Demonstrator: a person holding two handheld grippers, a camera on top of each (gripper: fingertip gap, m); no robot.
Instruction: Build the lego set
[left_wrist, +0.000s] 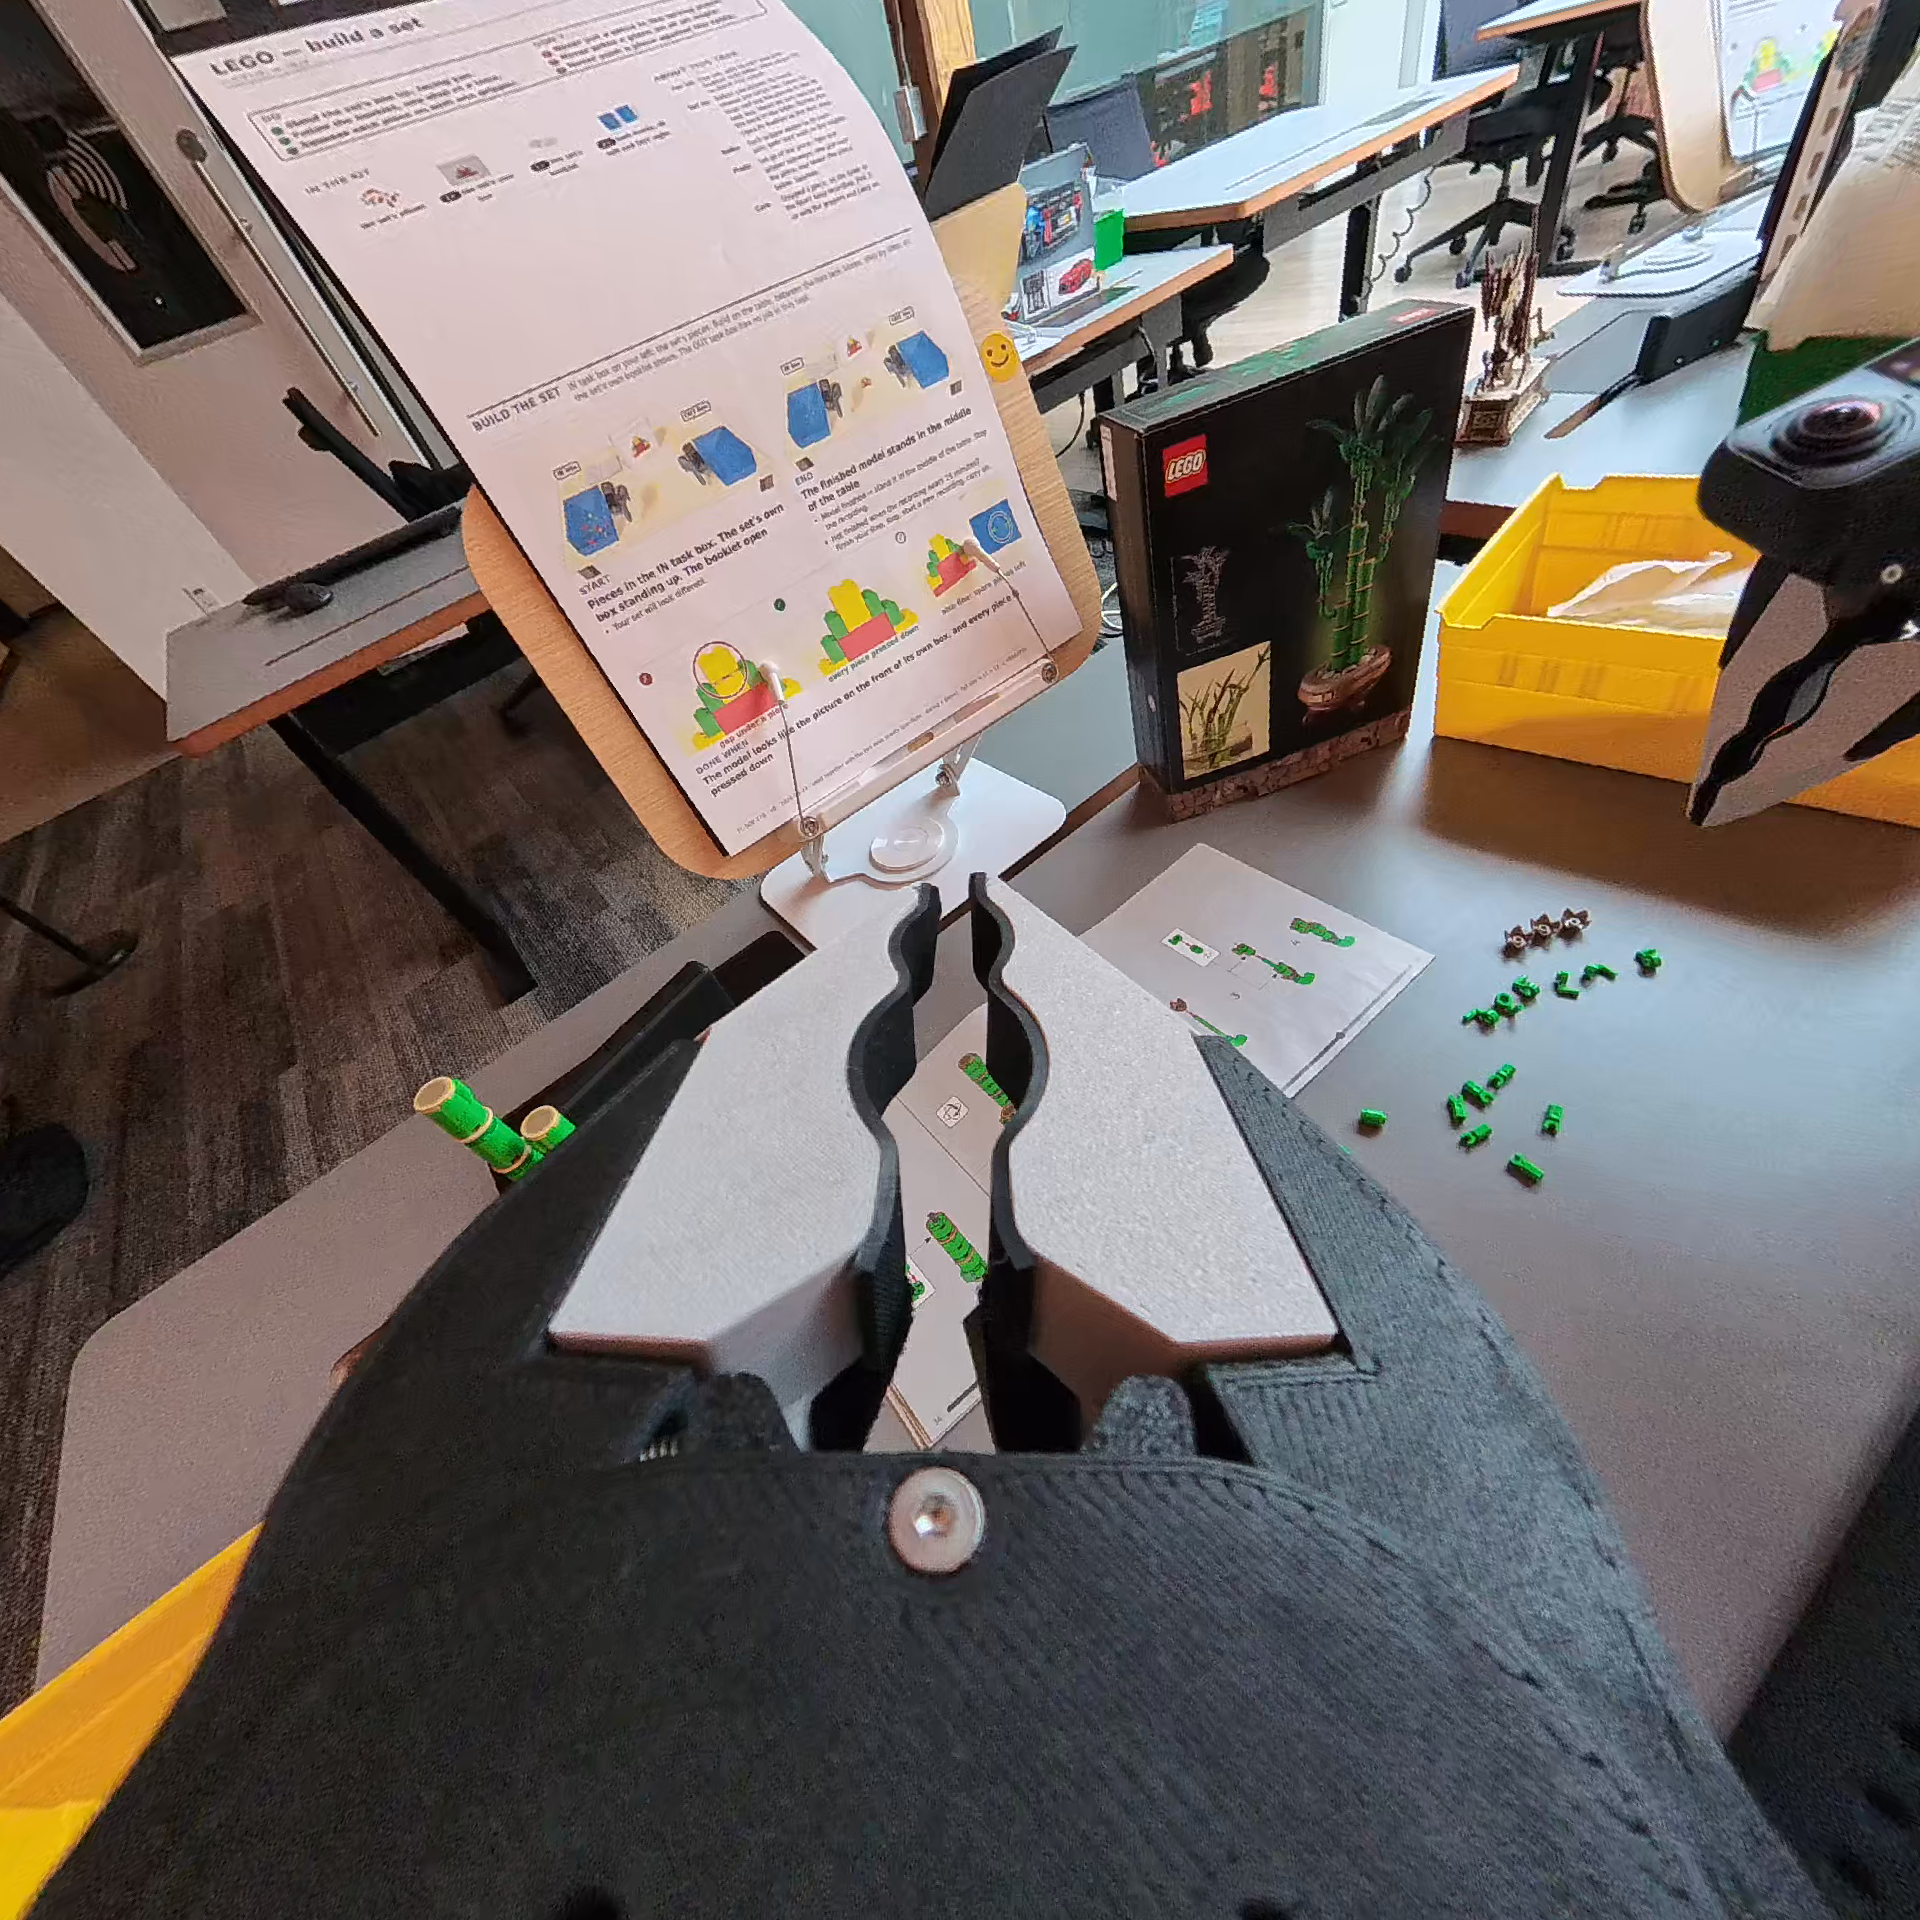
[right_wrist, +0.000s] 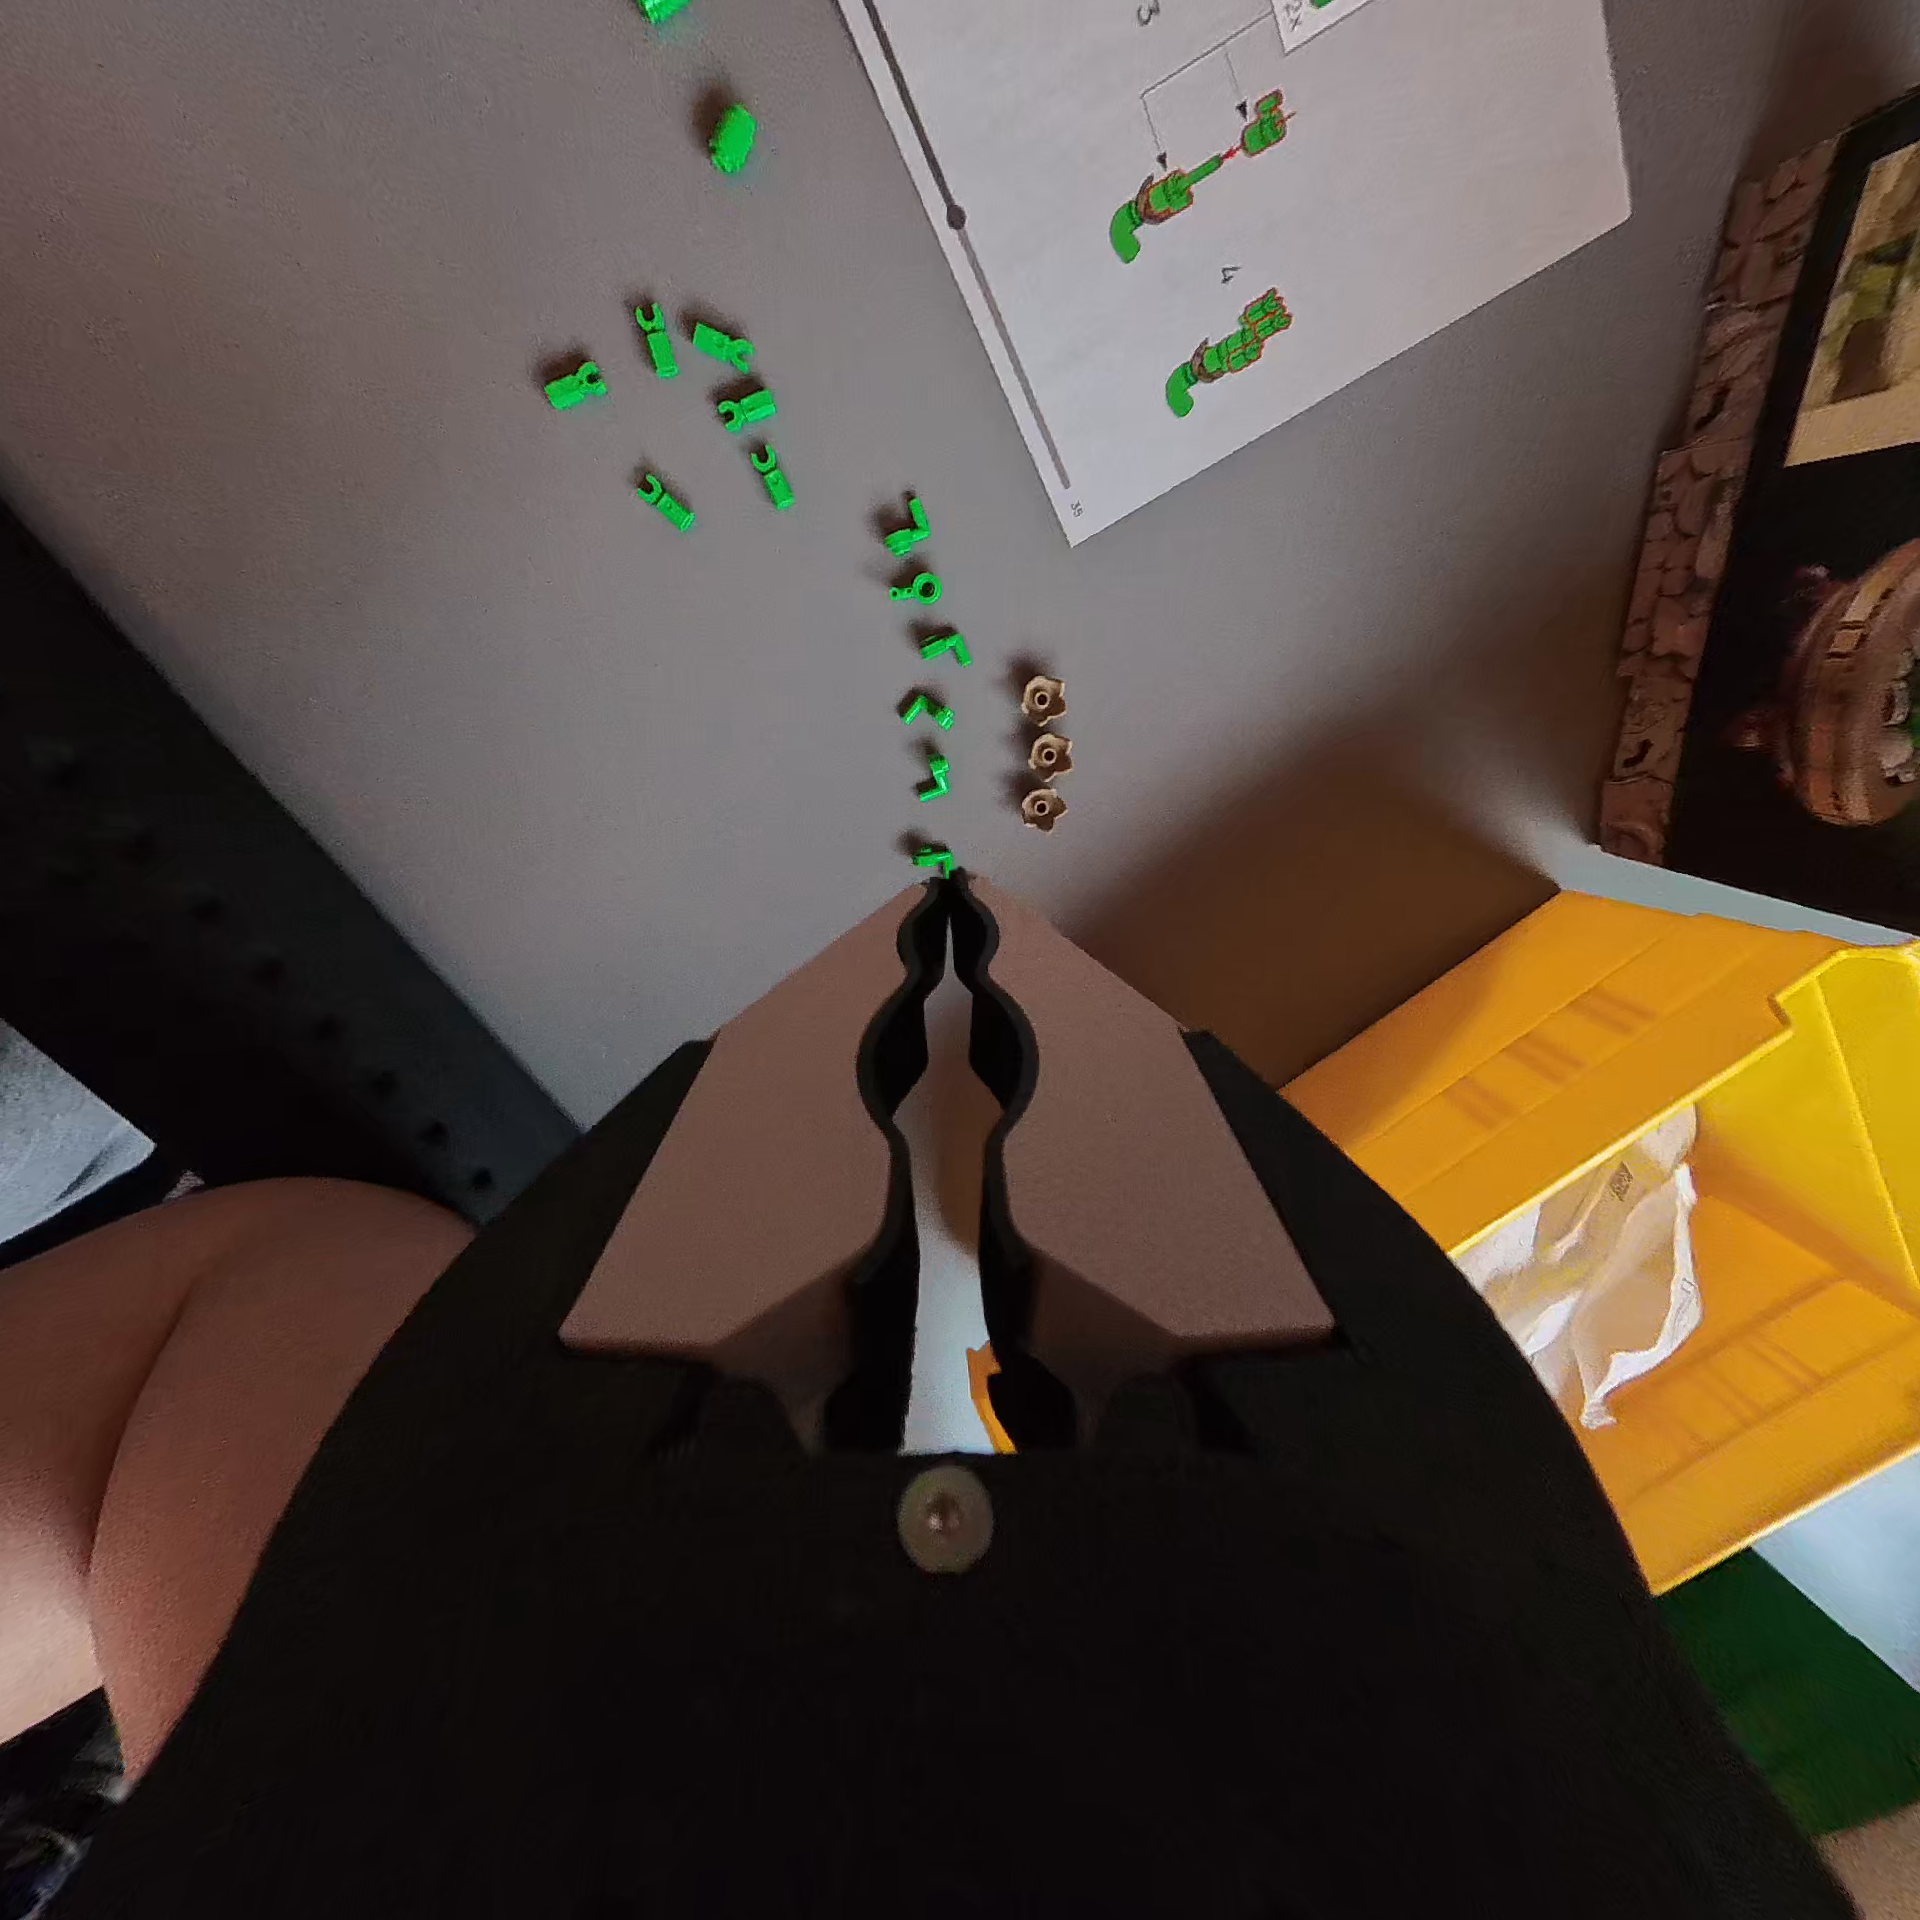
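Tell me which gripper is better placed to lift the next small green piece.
Right. The right gripper has its tips at a small green piece; the left gripper hovers above the booklet, away from the pieces.

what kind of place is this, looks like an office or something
Most likely an open-plan office or lab used as a recording station. Rows of long desks with black office chairs fill the background, and the near grey table holds a propped-up instruction sheet and yellow bins.
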